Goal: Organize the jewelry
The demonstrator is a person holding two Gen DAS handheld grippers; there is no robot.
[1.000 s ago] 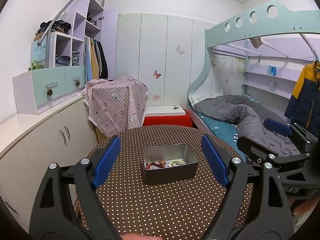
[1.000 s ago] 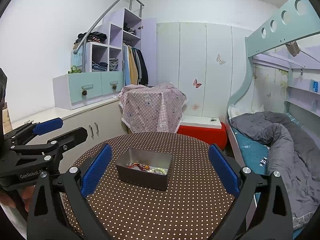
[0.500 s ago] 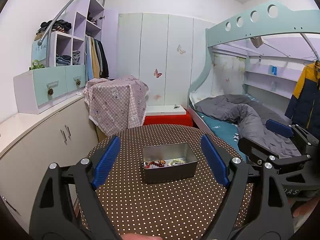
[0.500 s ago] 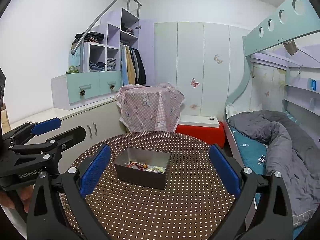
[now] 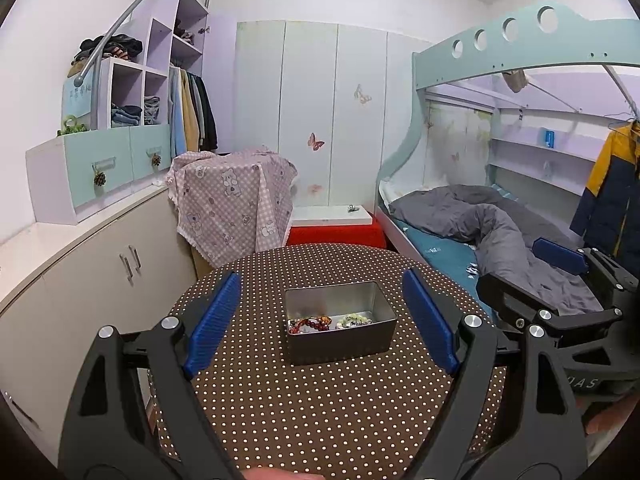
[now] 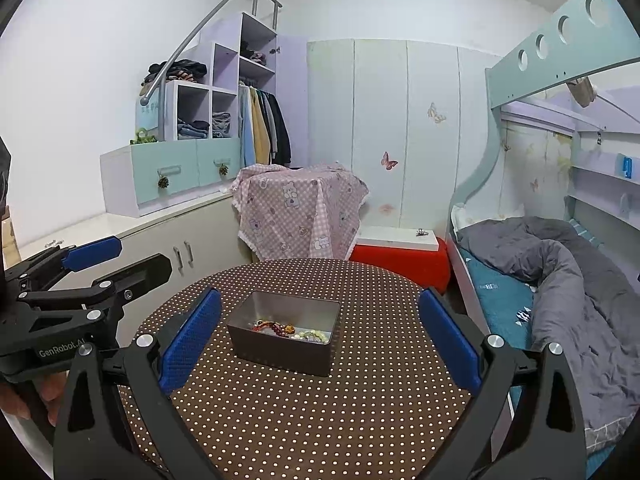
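Holding jewelry, seemingly bracelets (image 5: pixel 310 323), metal tin (image 5: pixel 340 350)

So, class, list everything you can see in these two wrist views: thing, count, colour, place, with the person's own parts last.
Tin: one, grey metal, open, mid-table.
Bracelets: at least two, one reddish-brown, one pale green, inside the tin.
Table: one, round, brown with white dots, in front.
Draped cloth: one, pink checked, behind the table.
Red box: one, white top, by the wardrobe.
Bunk bed: one, teal, grey duvet, right side.
Left gripper: black, blue pads, open, empty.
Right gripper: same, open, empty.
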